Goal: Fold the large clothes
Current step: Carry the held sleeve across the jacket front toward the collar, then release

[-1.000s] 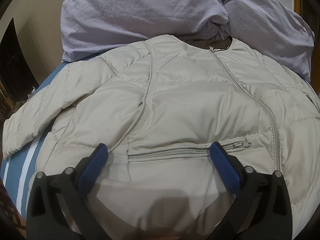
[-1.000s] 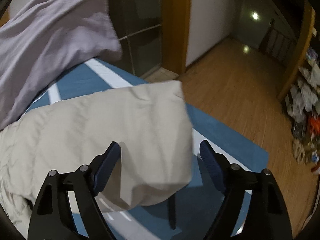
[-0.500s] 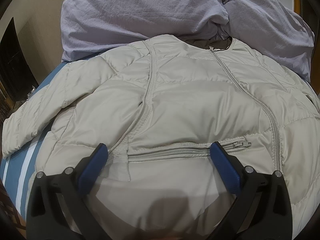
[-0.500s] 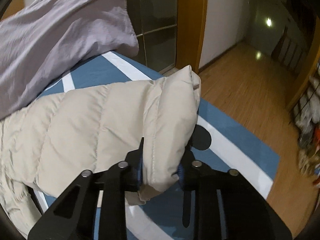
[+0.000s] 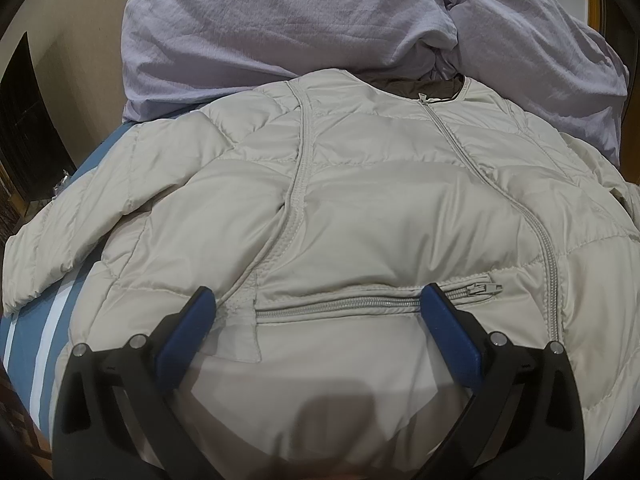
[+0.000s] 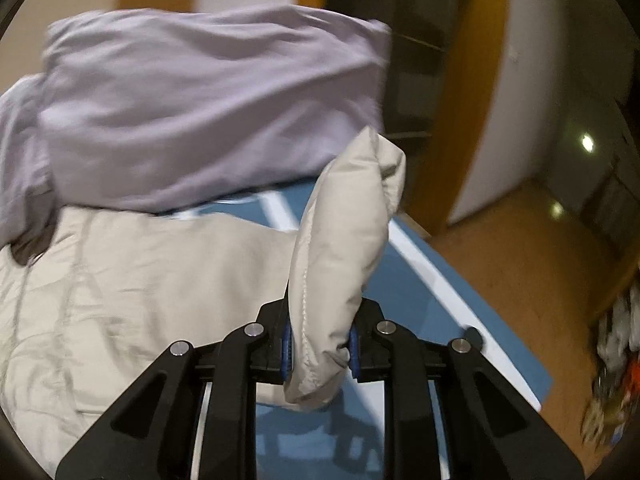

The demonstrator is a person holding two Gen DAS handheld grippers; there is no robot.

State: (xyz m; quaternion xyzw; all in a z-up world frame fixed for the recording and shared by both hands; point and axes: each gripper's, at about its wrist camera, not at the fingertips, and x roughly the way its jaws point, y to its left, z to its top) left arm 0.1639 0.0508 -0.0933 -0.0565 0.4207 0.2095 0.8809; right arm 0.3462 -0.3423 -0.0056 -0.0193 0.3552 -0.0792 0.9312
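In the left wrist view, the left tool [image 5: 316,304] is hanging with its jaws spread wide and gripping nothing, poised over the lower front of the beige puffer jacket [image 5: 360,216], either side of a pocket zipper [image 5: 376,302]. The jacket is lying face up and zipped on a blue striped bed cover [image 5: 44,320], probably spread flat so the sleeves can be folded across it. One sleeve [image 5: 60,248] is trailing out to the side, not yet folded. A lilac duvet [image 5: 320,20] is bunching against the collar and crowding the far end of the bed.

In the right wrist view, the right tool [image 6: 318,350] is clamping the cuff of the other sleeve [image 6: 344,248], holding it raised above the bed cover [image 6: 432,312], likely to carry it over the jacket body [image 6: 120,288]. The duvet [image 6: 200,100] is lying just beyond, where it could snag the swinging sleeve. Wooden floor [image 6: 520,260] is showing past the bed edge.
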